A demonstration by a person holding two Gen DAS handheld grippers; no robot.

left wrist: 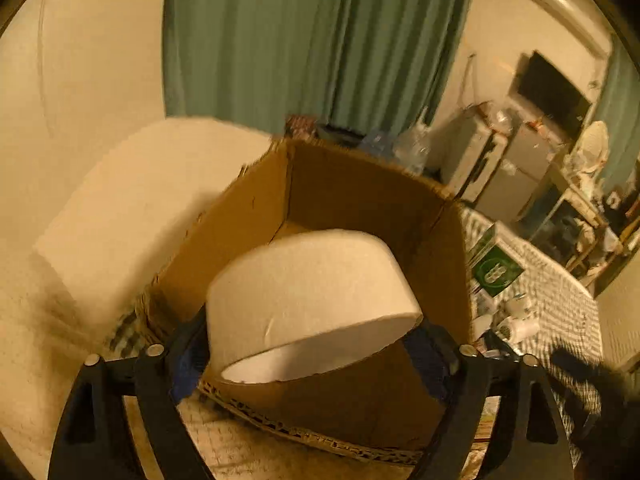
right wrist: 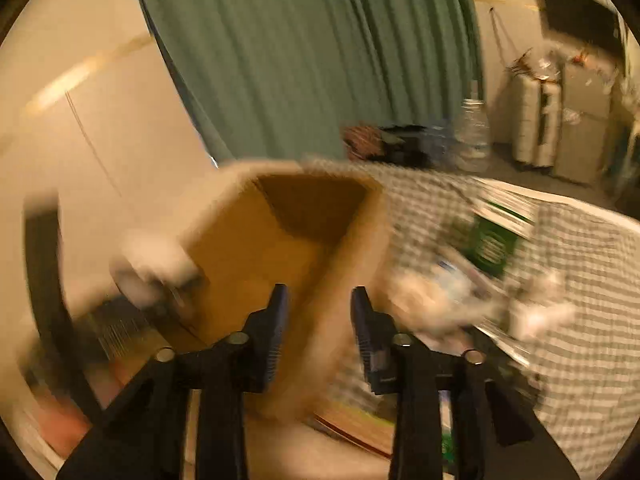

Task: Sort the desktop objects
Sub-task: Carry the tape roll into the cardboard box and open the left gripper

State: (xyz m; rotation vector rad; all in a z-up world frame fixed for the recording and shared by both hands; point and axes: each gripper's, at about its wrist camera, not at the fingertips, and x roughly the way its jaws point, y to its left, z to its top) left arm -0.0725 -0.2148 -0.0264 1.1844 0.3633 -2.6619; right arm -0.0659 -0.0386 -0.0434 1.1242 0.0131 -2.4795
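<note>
My left gripper (left wrist: 316, 340) is shut on a wide white roll of tape (left wrist: 308, 300) and holds it tilted over the open cardboard box (left wrist: 360, 188). The roll fills the gap between the blue pads (left wrist: 426, 354). In the blurred right wrist view my right gripper (right wrist: 320, 320) is open and empty, above the near right wall of the same box (right wrist: 248, 248). The left gripper with the white roll (right wrist: 152, 264) shows at the box's left side.
The checked tablecloth (right wrist: 580, 300) carries a green box (left wrist: 496, 268), small white items (left wrist: 516, 320) and papers to the right of the cardboard box. A large white block (left wrist: 132, 208) stands to the left. A green curtain (left wrist: 304, 40) and bottles (right wrist: 472, 136) are behind.
</note>
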